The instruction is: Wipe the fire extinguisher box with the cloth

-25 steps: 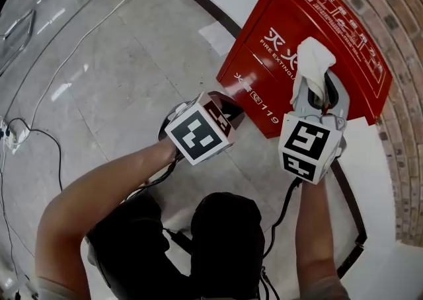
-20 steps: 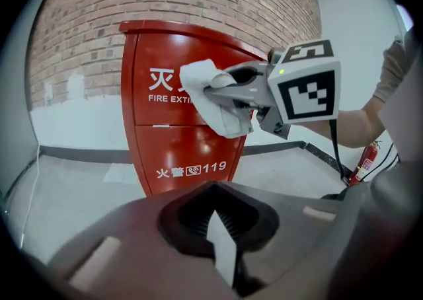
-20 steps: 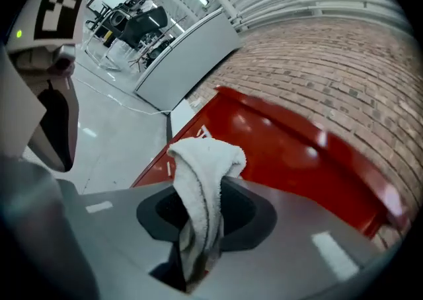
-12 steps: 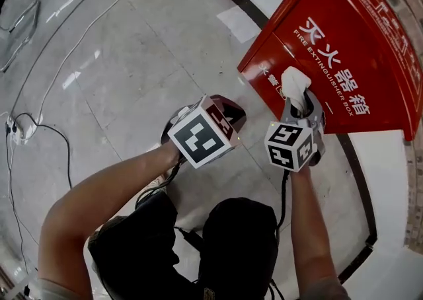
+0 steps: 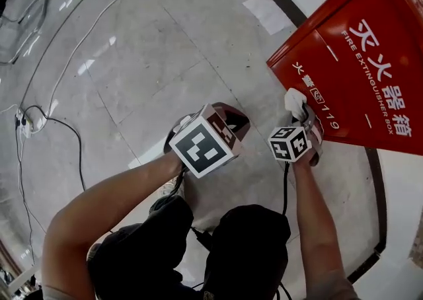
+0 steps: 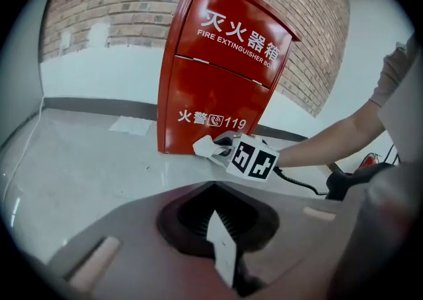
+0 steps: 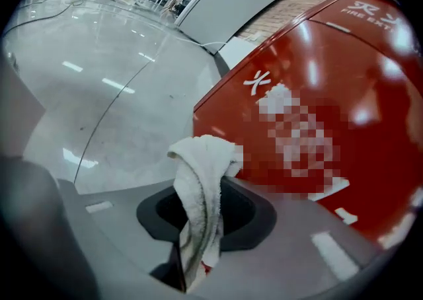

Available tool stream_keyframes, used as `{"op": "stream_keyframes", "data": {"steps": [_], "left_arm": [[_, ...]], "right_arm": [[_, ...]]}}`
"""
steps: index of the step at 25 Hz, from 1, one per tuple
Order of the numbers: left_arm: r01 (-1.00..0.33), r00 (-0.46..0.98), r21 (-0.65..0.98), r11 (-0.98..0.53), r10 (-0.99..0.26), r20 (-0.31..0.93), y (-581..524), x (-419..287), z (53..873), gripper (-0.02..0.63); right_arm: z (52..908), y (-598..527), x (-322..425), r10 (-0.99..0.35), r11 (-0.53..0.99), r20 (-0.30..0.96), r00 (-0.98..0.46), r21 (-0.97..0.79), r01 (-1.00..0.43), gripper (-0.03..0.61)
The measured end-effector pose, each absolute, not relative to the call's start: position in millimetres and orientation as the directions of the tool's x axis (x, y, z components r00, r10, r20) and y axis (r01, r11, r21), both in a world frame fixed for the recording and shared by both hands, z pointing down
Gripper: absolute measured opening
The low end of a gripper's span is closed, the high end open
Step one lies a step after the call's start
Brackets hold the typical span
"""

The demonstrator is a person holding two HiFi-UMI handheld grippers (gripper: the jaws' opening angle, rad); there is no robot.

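Cloth (image 5: 293,99) lower down box (image 5: 360,74), in right tool (image 5: 303,115)

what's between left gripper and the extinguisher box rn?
Bare floor, then the right gripper holding the cloth at the lower front of the box. The left gripper view shows it.

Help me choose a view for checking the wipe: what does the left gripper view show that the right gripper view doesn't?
Only the left gripper view: the fire extinguisher box whole, top to base, the brick wall behind it, the person's forearm, and the right gripper seen from outside. Only the right gripper view: the white cloth pinched between that gripper's fingers, close up. Both: the red box, the cloth near its lower front, and the grey floor.
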State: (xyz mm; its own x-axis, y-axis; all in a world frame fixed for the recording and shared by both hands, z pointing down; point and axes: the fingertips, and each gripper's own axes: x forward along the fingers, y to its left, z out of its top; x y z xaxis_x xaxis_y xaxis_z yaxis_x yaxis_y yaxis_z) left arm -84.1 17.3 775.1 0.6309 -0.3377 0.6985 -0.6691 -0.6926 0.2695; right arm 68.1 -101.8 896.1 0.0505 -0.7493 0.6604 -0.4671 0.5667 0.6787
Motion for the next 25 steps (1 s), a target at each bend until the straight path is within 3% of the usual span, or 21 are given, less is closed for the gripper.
{"op": "stream_keyframes", "data": {"steps": [8, 18, 25], "left_arm": [[-0.697, 0.609, 0.27, -0.664, -0.35, 0.712, 25.6, -103.9, 784.8, 0.0], [-0.709, 0.608, 0.192, -0.678, -0.449, 0.655, -0.2, -89.3, 730.4, 0.0], [-0.725, 0.608, 0.126, -0.677, -0.542, 0.58, -27.9, -85.5, 662.9, 0.0]], "right_arm": [[905.0, -100.0, 54.2, -0.699, 0.612, 0.713, 0.063, 0.641, -0.464, 0.121], [704.2, -97.7, 5.5, -0.863, 0.488, 0.483, -0.149, 0.718, -0.497, 0.123], [565.6, -116.8, -10.5, -0.925, 0.379, 0.314, -0.212, 0.77, -0.513, 0.123]]}}
